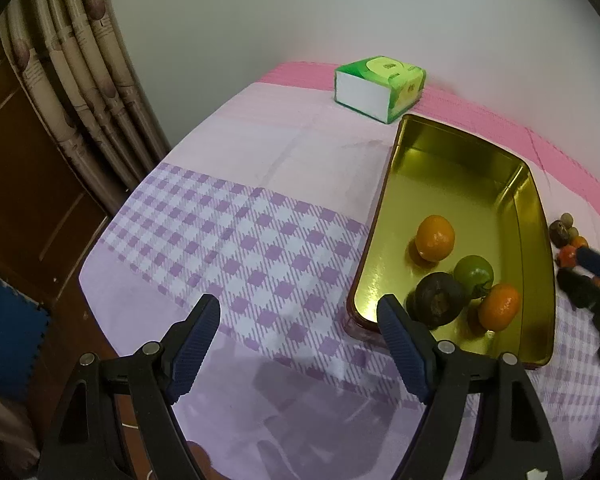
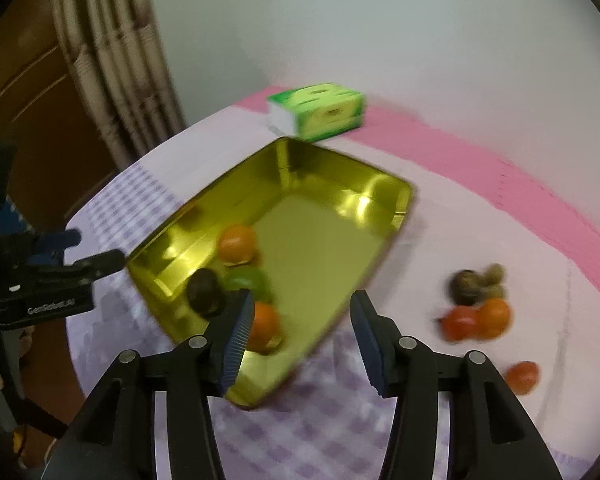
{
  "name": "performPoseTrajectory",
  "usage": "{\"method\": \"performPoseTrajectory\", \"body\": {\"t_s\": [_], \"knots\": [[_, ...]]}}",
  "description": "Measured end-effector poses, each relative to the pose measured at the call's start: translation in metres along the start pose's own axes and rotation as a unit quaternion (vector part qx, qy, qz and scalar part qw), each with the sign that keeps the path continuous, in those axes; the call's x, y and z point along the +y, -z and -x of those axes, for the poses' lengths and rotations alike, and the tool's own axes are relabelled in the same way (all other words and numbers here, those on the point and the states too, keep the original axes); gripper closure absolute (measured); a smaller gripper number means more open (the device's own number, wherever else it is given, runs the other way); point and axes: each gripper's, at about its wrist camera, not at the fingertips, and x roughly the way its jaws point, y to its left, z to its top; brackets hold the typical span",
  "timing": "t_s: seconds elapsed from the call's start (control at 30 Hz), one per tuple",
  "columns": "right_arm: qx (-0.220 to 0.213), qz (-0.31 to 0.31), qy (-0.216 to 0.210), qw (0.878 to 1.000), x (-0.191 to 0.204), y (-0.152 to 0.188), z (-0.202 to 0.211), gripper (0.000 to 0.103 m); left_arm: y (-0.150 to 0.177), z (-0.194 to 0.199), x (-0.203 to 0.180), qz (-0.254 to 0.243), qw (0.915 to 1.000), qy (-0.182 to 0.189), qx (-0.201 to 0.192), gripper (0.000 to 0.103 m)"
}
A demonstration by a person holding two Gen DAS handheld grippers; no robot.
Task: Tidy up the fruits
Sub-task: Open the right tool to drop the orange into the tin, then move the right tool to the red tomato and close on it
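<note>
A gold metal tray point(image 1: 452, 184) lies on the checked cloth and holds two oranges point(image 1: 435, 238), a green fruit point(image 1: 474, 276) and a dark fruit point(image 1: 436, 298). Left of the tray's near corner my left gripper point(image 1: 298, 304) hangs open over the cloth, with nothing between its fingers. My right gripper point(image 2: 302, 300) stands open above the near right edge of the tray point(image 2: 340, 184), also with nothing in it; an orange point(image 2: 264, 326) lies just past its left finger. To the right, on the cloth, sit loose fruits: a dark one point(image 2: 466, 286), a red one point(image 2: 460, 322), an orange one point(image 2: 494, 316) and a lone one point(image 2: 522, 376).
A green and white tissue box point(image 1: 380, 84) stands behind the tray near the wall. The table's left edge drops toward curtains point(image 1: 80, 80) and a wooden door. A pink mat strip point(image 2: 520, 184) runs along the back of the table.
</note>
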Motion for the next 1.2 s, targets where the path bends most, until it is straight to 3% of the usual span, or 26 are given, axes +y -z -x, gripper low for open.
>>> {"method": "performPoseTrajectory", "body": {"t_s": [0.37,0.57,0.87,1.2], "knots": [[-0.013,-0.094,0.088,0.992,-0.108,0.02,0.029,0.05,0.004,-0.002,-0.009,-0.019,0.9998,-0.003,0.003,0.025],[-0.01,-0.123,0.115,0.986,-0.147,0.04,0.04,0.049,0.006,-0.001,-0.012,-0.024,0.9997,-0.008,0.0,0.025],[0.02,-0.126,0.104,0.986,-0.164,0.077,0.024,0.046,0.007,0.001,-0.025,-0.044,0.999,-0.011,0.002,0.025],[0.025,-0.125,0.093,0.987,-0.171,0.083,-0.006,0.046,0.008,0.008,-0.036,-0.061,0.9976,-0.031,0.011,0.025]]}}
